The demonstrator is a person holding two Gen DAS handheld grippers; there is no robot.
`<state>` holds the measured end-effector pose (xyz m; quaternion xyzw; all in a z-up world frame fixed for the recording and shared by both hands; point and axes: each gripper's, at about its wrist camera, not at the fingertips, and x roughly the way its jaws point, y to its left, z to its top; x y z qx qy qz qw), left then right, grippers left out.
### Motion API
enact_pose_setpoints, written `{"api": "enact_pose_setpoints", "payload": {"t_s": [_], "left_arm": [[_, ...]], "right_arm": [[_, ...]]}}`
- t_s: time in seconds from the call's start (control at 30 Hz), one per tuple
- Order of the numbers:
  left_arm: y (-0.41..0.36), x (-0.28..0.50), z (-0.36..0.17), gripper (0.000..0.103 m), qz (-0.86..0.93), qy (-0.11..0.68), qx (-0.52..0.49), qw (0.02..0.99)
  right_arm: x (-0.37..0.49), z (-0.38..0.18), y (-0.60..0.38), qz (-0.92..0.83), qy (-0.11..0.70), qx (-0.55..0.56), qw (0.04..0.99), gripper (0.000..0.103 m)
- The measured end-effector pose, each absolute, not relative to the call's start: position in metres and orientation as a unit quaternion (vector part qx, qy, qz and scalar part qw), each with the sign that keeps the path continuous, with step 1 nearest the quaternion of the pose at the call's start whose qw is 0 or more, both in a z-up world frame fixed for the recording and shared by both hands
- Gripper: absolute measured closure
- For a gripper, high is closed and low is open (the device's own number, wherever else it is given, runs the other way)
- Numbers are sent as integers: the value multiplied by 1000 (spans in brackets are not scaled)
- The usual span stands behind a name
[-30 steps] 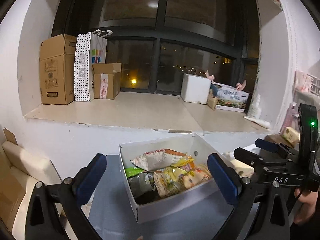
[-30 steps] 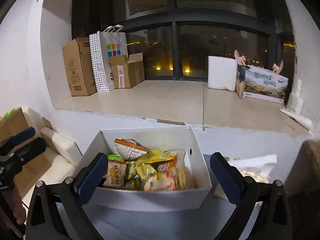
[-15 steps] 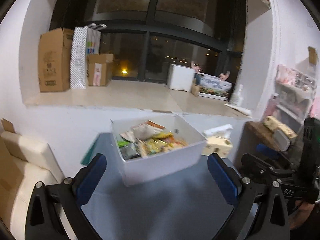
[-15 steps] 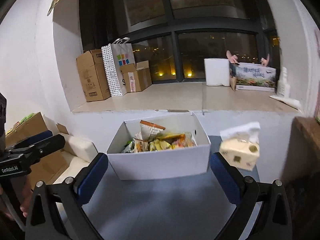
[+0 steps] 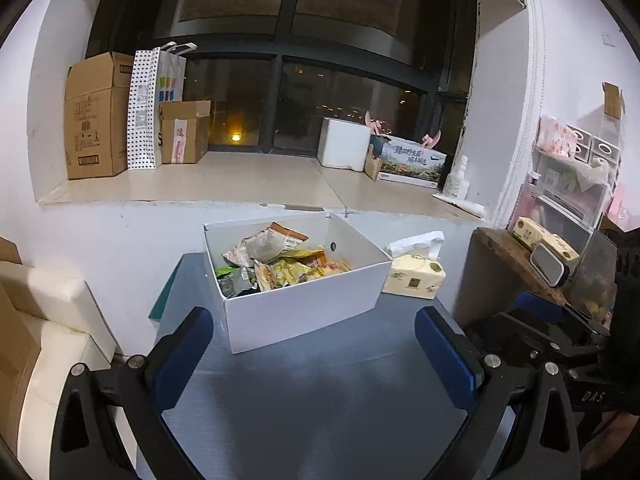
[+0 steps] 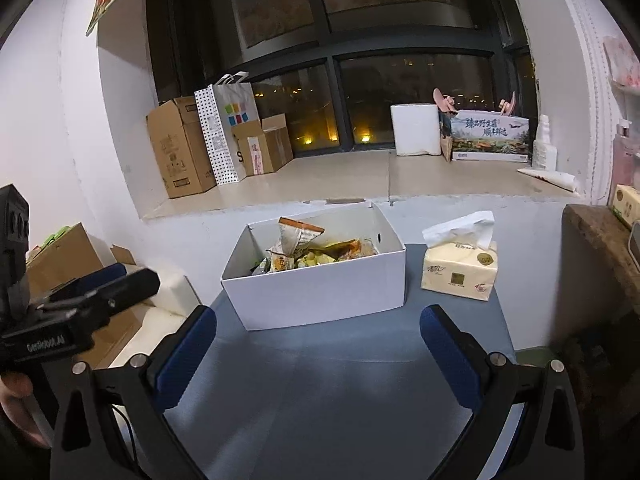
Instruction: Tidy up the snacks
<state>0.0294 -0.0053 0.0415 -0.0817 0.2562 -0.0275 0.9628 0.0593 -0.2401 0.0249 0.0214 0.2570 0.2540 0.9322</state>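
A white open box [image 5: 304, 308] [image 6: 320, 292] stands at the far end of a blue-grey table [image 5: 320, 400] [image 6: 332, 392]. Several snack packets [image 5: 276, 264] [image 6: 312, 252] are piled inside it, yellow, orange, green and silver. My left gripper [image 5: 316, 344] is open and empty, held back from the box's near side. My right gripper [image 6: 320, 344] is also open and empty, likewise short of the box. Each view shows the other gripper at its edge: the right one [image 5: 560, 332] at the right, the left one [image 6: 88, 296] at the left.
A yellow tissue pack [image 5: 414, 276] [image 6: 460, 272] sits right of the box. A wooden shelf [image 5: 516, 264] with small items stands at the right. A white cushioned seat [image 5: 48, 320] and cardboard boxes [image 6: 68, 256] are at the left. A window ledge [image 5: 200, 180] holds cartons behind.
Both grippers have pulled back and risen from the box, which now looks smaller and farther. The tissue pack and bare table surface have come into view. Both jaws stayed open.
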Motion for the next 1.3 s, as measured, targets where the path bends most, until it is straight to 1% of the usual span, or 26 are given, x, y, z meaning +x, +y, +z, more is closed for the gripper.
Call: {"api": "enact_pose_setpoints", "payload": {"t_s": [1.3], "left_arm": [[-8,30,43,0,-36,264,-67,962]], "right_arm": [[56,27,-241,242,254,13,936,0]]}}
